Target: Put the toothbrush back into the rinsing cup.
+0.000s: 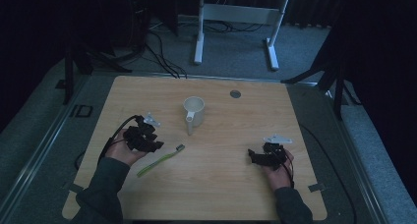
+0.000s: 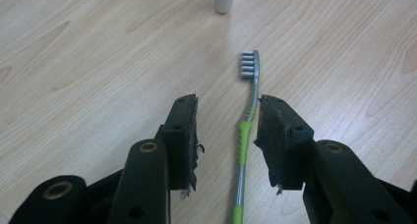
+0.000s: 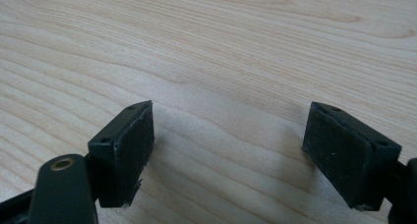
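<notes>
Early stage: toothbrush (image 2: pixel 248 123) flat on table (image 1: pixel 236 184), short of white mug (image 1: pixel 193 111), straddled by half-open left tool (image 2: pixel 227 135) with pads clear of handle; right tool (image 3: pixel 228 150) wide, empty, well apart; grasp and lift not yet done.

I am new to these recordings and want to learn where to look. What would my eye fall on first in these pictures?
First, the green toothbrush lying flat on the wooden table, between the open jaws of the left gripper, close to one pad. Next, the white mug standing upright near the table's middle, its handle toward the person. The right gripper is open over bare wood at the table's right.
</notes>
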Available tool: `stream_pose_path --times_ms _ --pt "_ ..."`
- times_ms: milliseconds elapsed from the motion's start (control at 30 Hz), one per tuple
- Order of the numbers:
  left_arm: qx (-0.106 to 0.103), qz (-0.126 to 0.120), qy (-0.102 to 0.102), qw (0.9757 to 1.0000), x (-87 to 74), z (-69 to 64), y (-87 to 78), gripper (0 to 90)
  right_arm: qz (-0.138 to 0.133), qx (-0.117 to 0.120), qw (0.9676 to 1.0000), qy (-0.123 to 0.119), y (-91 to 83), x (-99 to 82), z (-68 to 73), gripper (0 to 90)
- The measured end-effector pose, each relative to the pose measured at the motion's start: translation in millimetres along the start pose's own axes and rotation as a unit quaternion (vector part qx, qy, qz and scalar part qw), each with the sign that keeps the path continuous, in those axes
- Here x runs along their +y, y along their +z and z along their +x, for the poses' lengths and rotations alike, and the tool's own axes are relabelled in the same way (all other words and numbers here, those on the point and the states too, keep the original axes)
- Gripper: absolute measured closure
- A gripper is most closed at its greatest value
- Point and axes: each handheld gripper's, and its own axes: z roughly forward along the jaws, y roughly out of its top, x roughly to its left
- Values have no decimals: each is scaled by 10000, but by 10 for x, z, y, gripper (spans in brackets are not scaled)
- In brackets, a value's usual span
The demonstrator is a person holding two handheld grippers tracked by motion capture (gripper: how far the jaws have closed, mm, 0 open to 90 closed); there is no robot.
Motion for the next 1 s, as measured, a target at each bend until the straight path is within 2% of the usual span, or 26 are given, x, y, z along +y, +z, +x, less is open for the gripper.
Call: stream_pose_path --times_ms 600,800,1000 --pt "-48 239 35 9997 49 -23 61 597 -5 -1 10000 -8 1 0 -1 192" --pt "-81 314 145 9994 66 -35 77 596 -4 1 10000 -2 1 0 0 192" --pt "-79 391 139 9991 72 -29 88 597 -1 0 10000 1 0 0 0 192"
